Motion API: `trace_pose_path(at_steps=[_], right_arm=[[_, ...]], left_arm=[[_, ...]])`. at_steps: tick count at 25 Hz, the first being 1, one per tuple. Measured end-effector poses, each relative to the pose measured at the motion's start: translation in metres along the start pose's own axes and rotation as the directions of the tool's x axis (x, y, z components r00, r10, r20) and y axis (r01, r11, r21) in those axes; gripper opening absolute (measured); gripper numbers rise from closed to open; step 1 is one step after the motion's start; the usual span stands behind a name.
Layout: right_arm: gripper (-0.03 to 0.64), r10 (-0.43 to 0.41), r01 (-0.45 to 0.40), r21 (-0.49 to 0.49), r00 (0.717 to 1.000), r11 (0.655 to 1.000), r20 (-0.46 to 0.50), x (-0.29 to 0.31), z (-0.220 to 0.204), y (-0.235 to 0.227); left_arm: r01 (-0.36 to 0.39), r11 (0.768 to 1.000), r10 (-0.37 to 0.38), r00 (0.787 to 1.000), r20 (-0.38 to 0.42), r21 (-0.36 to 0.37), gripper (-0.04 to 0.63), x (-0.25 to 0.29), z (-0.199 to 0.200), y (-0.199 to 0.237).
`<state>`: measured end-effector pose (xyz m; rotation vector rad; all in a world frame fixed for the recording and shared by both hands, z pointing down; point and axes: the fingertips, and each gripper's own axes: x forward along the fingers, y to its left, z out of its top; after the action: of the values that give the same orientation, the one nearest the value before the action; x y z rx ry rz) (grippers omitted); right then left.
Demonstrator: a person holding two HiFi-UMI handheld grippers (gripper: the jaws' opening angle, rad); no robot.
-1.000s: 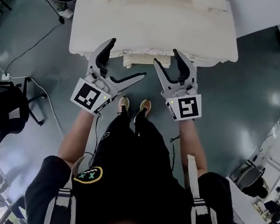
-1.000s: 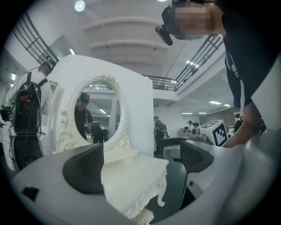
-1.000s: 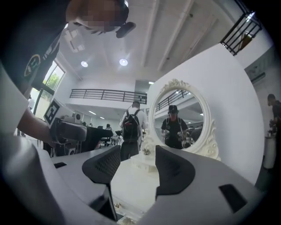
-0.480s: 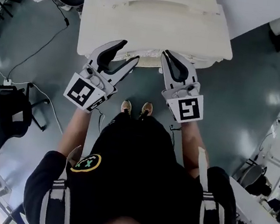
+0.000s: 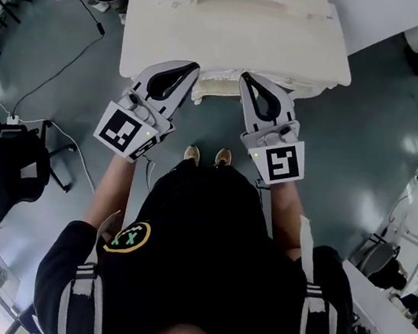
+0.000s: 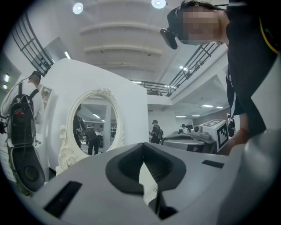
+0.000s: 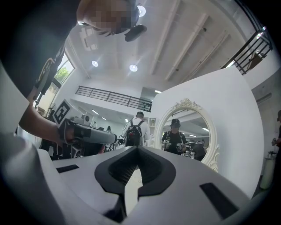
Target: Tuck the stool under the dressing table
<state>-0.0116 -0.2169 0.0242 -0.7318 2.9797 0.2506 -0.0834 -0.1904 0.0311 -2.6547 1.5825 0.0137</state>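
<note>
L hand-held gripper [image 5: 193, 69] & R hand-held gripper [image 5: 245, 78] both clenched empty, at dressing table [image 5: 235, 39]

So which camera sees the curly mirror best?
The right gripper view: the mirror faces it almost square, and its curly frame shows nearly whole. The left gripper view shows it too, more from the side. The head view looks down on the dressing table, so the glass doesn't show.

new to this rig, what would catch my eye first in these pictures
The big white dressing table fills the top of the head view, with the left gripper and right gripper held side by side at its near edge, jaws together on nothing. Both gripper views show its ornate oval mirror.
</note>
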Motion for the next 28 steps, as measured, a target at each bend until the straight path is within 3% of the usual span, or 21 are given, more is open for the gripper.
trace_pose_path(at_steps=[28], right_arm=[[0.02, 0.018, -0.018, 0.017, 0.999, 1.0, -0.031, 0.003, -0.012, -0.012]], left_arm=[[0.034, 0.999, -0.034, 0.999, -0.011, 0.001, 0.018, 0.019, -0.012, -0.004]])
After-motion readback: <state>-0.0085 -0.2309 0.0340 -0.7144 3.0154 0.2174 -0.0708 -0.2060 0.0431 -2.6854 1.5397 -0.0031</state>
